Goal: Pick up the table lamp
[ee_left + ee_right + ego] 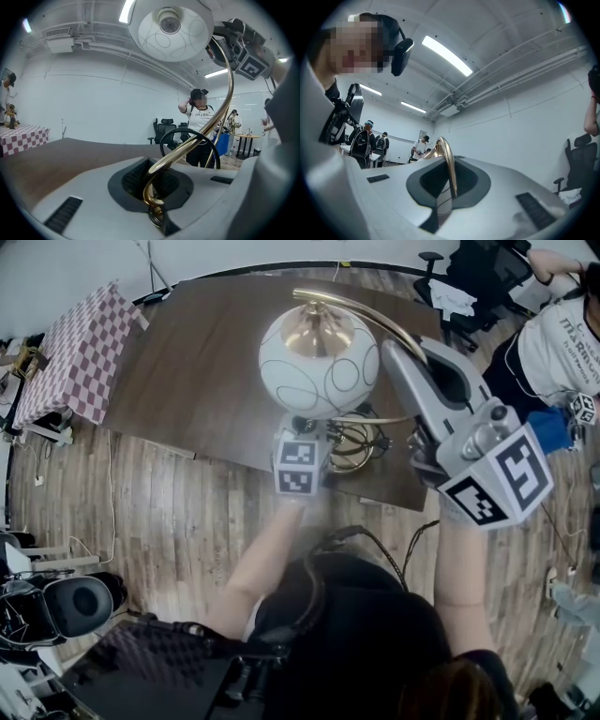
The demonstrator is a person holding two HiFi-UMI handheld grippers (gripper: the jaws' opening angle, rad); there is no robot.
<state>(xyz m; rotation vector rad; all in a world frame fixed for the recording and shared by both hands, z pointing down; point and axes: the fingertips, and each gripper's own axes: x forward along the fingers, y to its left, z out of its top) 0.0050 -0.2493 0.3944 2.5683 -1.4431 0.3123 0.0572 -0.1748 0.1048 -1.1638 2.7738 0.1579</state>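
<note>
While left tongs (156, 206) and right tongs (446, 199) clamp the table lamp (319, 367), their cubes (298, 465) show square black-and-white markers.

Open-plan lab or office workspace: long strip lights (446, 55) and exposed pipes (511, 77) cross a white ceiling above bare white walls (93, 103). A dark table (187, 371) stands on a wood-plank floor (187, 512). A checked-cloth table (80, 352) is at far left and black office chairs (487, 268) at far right. Loose cables (110, 493) trail across the floor, and people with backpacks (363, 140) stand in the background.
</note>
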